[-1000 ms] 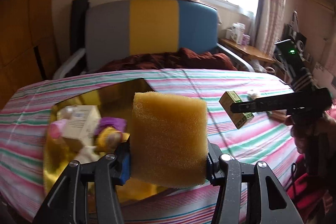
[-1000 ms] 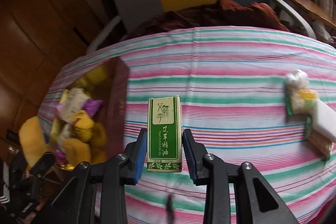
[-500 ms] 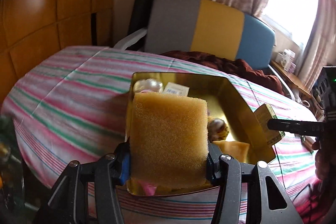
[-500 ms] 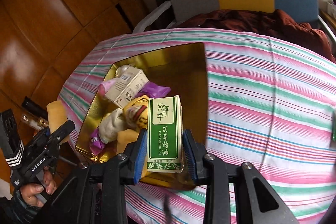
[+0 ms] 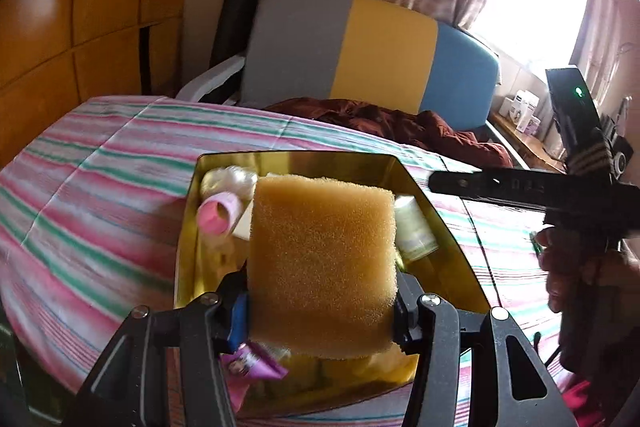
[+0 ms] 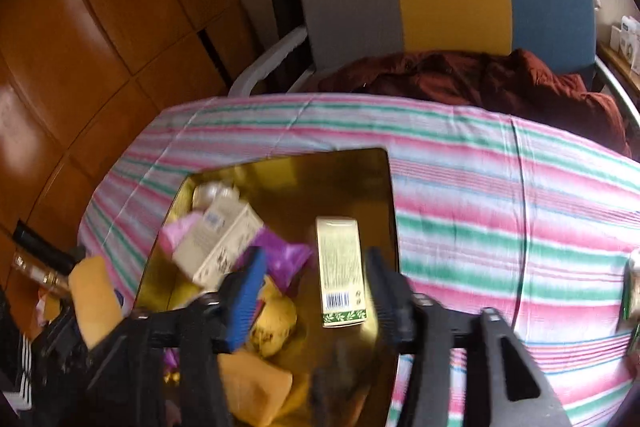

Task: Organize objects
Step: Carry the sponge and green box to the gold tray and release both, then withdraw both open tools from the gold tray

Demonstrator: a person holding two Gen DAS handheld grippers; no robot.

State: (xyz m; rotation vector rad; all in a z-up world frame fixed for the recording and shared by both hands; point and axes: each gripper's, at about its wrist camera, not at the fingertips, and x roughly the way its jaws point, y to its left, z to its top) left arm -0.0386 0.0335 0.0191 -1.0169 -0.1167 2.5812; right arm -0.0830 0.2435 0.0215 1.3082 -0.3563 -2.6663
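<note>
The left tongs (image 5: 320,307) are clamped on a chunky yellow-orange foam sponge block (image 5: 322,263), pads pressing both its sides. Its long axis runs straight out along the fingers, far end tipped toward the shiny gold metal tin (image 5: 440,227), which sits right under and ahead of them on the pink-and-green striped tablecloth (image 5: 100,195).

The right tongs (image 6: 314,291) have just been opening, jaws now spread wide, neither pad touching anything. The slim green-and-cream cardboard box (image 6: 340,271) sits loose in the gap between them, inside the tin, long axis pointing away along the fingers, barcode end nearest the tongs. Left of those fingers: a cream carton (image 6: 218,245), a purple wrapper (image 6: 284,259).
</note>
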